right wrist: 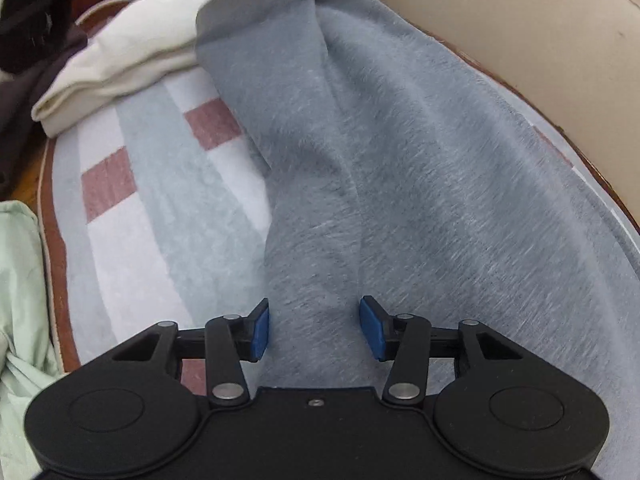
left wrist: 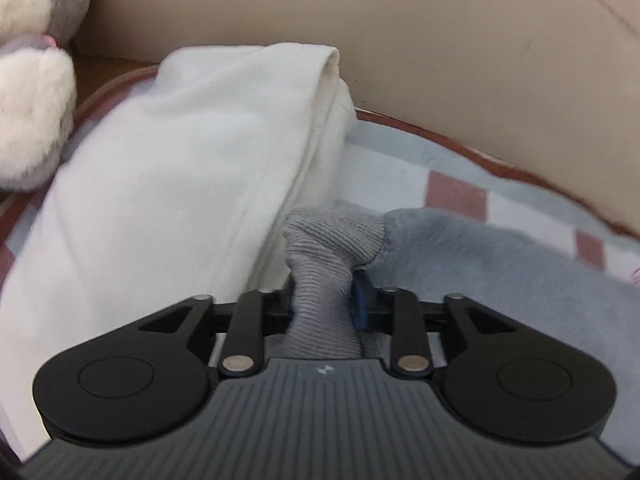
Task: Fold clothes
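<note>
Grey fleece garment [right wrist: 420,168] lies stretched lengthwise over a checked blanket [right wrist: 160,184] of pale blue, white and dusty-red squares; whether sleeve or trouser leg cannot be told. Its ribbed grey cuff [left wrist: 328,248] is bunched and twisted between the pads of the left gripper [left wrist: 324,304], which is clamped on it; one blue pad shows on the cuff's right side, the other is mostly hidden by cloth. In the right wrist view the far end of the garment rises to a dark blurred shape at the top edge, cut off by the frame, probably that same gripper. Right gripper [right wrist: 314,328] stands with jaws parted, blue pads either side of a raised fold of fleece; whether the pads touch the cloth is not clear. Folded cream garment [left wrist: 180,168] lies just beside the cuff, on its left, resting on the blanket. Plush toy [left wrist: 32,80], grey and white with a purple eye, sits at the upper left, cropped and blurred. Beige padded backrest [left wrist: 440,40] runs behind the blanket's brown edge. Pale green cloth [right wrist: 20,300] at lower left of the right wrist view, partly cut off. Dark clothing [right wrist: 28,20] at upper left, indistinct.
</note>
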`<control>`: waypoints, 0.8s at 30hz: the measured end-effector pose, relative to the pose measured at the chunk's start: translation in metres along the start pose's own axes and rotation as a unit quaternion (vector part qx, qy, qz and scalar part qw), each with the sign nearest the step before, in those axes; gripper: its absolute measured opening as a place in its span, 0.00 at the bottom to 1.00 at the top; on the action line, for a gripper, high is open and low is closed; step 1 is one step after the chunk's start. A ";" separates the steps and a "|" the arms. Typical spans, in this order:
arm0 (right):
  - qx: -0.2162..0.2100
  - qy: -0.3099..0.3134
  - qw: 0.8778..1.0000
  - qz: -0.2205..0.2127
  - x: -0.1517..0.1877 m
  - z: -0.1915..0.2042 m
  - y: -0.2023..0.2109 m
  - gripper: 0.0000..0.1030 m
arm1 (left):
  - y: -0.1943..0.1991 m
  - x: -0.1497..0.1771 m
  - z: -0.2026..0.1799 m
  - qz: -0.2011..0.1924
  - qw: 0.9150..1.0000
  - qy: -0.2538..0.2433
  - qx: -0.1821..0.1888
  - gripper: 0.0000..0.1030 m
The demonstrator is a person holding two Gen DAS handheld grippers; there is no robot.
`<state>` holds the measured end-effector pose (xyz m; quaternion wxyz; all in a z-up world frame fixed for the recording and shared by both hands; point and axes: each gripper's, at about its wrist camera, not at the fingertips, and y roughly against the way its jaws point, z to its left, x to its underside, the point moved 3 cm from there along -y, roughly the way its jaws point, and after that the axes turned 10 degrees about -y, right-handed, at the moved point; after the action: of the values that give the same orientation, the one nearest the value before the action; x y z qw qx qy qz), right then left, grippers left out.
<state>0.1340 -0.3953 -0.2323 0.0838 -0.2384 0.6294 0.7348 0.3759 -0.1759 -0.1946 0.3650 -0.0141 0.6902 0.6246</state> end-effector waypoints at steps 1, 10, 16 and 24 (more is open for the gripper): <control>-0.006 -0.004 1.000 -0.002 0.001 0.000 0.001 0.52 | 0.001 0.004 -0.001 -0.008 1.000 -0.009 -0.009 0.45; -0.019 -0.026 0.999 -0.033 0.006 0.003 0.011 0.15 | 0.078 0.046 0.028 -0.100 0.990 0.082 0.056 0.69; -0.028 -0.045 0.997 -0.051 0.008 0.002 0.017 0.15 | 0.052 0.105 0.020 -0.001 0.965 0.207 0.161 0.77; -0.022 -0.083 0.994 -0.072 0.008 -0.014 0.025 0.45 | 0.020 0.102 0.009 -0.020 0.948 0.272 0.163 0.88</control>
<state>0.1199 -0.4155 -0.2157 0.1833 -0.2227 0.5851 0.7580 0.2955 -0.1191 -0.2301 0.1728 -0.1377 0.8554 0.4685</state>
